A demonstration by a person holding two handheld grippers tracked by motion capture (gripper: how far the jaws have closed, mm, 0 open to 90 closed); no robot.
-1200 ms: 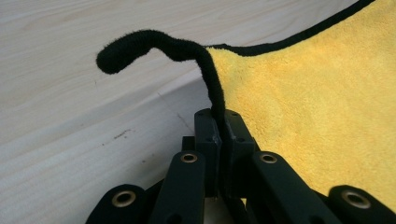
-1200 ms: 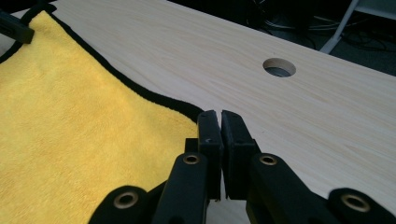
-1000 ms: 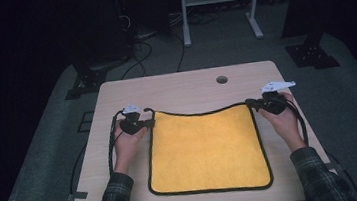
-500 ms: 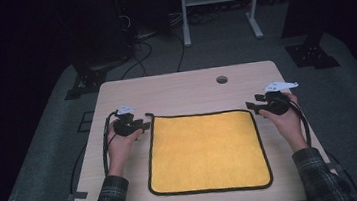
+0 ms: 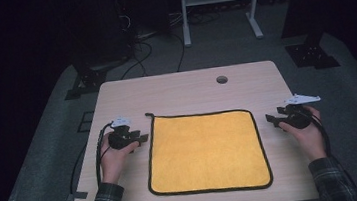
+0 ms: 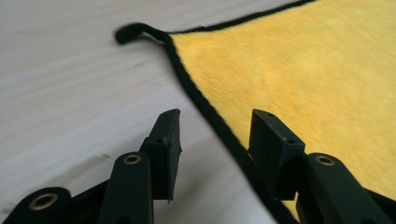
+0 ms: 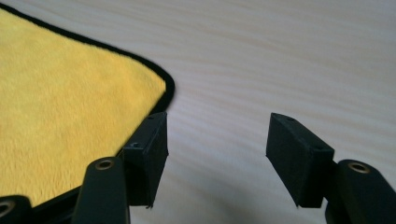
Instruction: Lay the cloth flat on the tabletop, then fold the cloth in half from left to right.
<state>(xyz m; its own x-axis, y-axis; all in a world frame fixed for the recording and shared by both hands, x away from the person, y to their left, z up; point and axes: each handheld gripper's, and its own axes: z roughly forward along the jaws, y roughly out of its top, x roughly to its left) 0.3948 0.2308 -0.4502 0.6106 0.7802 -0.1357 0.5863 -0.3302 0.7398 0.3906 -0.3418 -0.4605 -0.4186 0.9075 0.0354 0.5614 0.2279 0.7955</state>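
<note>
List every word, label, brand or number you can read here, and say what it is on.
There are none: no readable text on the yellow cloth, the wooden table, the left gripper or the right gripper.

Pale wooden table (image 5: 180, 87), yellow black-edged cloth (image 5: 207, 150) lying flat

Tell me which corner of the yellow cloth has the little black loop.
The far-left corner of the yellow cloth, nearest the left claw: the black loop sticks out there; the other three corners are plain rounded trim.
</note>
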